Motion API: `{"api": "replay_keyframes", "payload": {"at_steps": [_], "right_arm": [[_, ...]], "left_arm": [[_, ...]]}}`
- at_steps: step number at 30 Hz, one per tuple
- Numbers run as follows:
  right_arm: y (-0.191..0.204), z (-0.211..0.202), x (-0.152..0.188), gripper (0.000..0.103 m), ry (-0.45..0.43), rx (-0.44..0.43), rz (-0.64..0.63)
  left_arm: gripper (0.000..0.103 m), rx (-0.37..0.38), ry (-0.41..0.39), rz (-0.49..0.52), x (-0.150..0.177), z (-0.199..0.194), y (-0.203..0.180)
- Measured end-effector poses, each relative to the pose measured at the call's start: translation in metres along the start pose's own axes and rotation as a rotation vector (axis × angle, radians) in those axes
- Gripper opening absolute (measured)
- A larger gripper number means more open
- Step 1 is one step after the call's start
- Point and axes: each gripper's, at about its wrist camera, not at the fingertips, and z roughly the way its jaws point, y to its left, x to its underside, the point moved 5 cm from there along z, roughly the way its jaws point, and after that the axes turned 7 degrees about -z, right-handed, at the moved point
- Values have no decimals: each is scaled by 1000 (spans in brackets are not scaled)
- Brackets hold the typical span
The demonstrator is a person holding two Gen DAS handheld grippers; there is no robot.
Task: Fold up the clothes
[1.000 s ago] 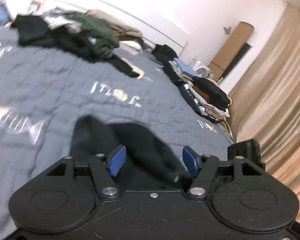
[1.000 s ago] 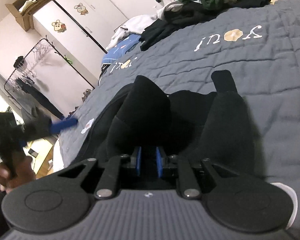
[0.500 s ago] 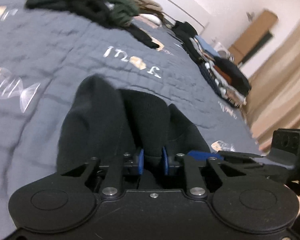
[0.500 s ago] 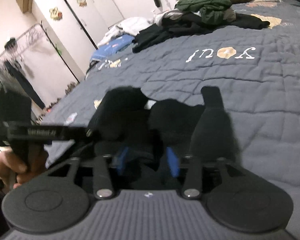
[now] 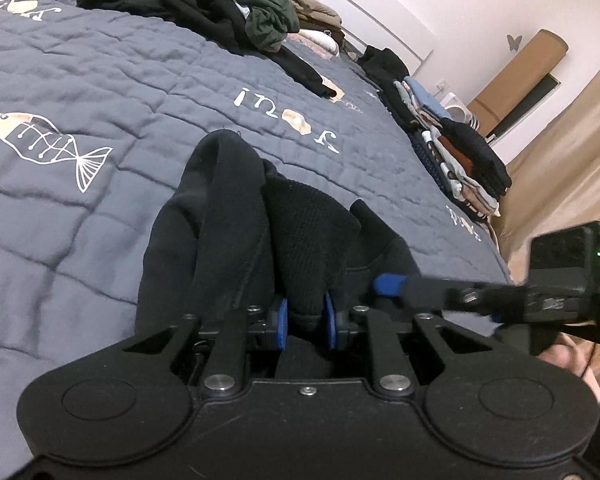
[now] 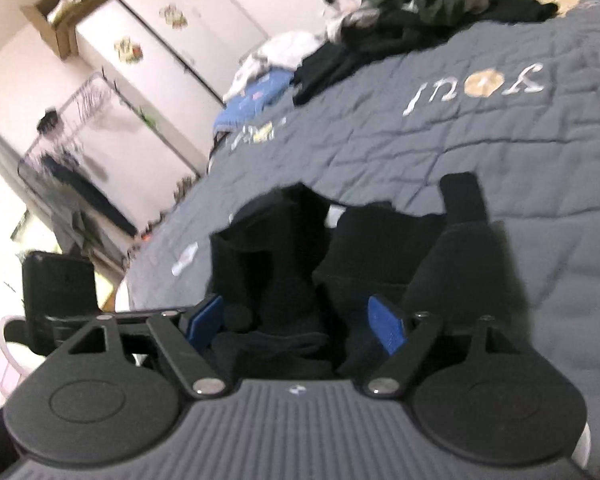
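A black garment (image 5: 236,220) lies bunched on the grey quilted bed (image 5: 100,80). My left gripper (image 5: 304,320) is shut on a thick fold of it, blue pads pressed into the cloth. In that view the right gripper (image 5: 388,285) reaches in from the right, one blue pad showing, held by a hand. In the right wrist view the same black garment (image 6: 284,272) lies in folds in front of my right gripper (image 6: 300,322). Its jaws are opening; the blue pads stand wide apart, with cloth between them but not pressed. The left gripper's body (image 6: 60,284) shows at the left edge.
A heap of unfolded dark and green clothes (image 5: 204,4) lies at the far side of the bed. Stacks of folded clothes (image 5: 452,148) line the right edge. Beige curtains (image 5: 572,152) hang beyond. White wardrobes (image 6: 172,48) and a clothes rack (image 6: 72,152) stand past the bed's other side.
My left gripper dropped onto the black garment and shut on a fold. My right gripper, shut on the cloth a second ago, has spread its jaws and let go.
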Motion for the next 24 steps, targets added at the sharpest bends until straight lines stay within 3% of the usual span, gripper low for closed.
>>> {"api": "replay_keyframes", "payload": {"at_steps": [3, 5, 7, 10, 14, 16, 19, 22, 24], "right_arm": [[-5, 16, 2, 78, 59, -1, 10], [-6, 23, 6, 73, 48, -2, 17], [-7, 25, 11, 31, 30, -29, 40], [-5, 17, 9, 16, -12, -44, 83], [10, -21, -11, 12, -166, 0, 70], [17, -42, -22, 11, -244, 30, 49], [20, -70, -32, 11, -339, 138, 8], [14, -76, -32, 11, -348, 359, -108], [-2, -62, -22, 13, -283, 411, -106]], "left_arm": [[19, 11, 6, -8, -1, 0, 2], [19, 14, 10, -9, -1, 0, 1], [19, 17, 14, -8, -2, 1, 1], [23, 27, 8, -9, -4, 0, 1], [31, 63, -26, 5, -8, -11, -7], [41, 73, -48, -1, -9, -15, -10], [46, 79, -59, 7, -10, -16, -15], [47, 72, -60, 12, -9, -14, -17], [47, 68, -57, 11, -9, -13, -16]]}}
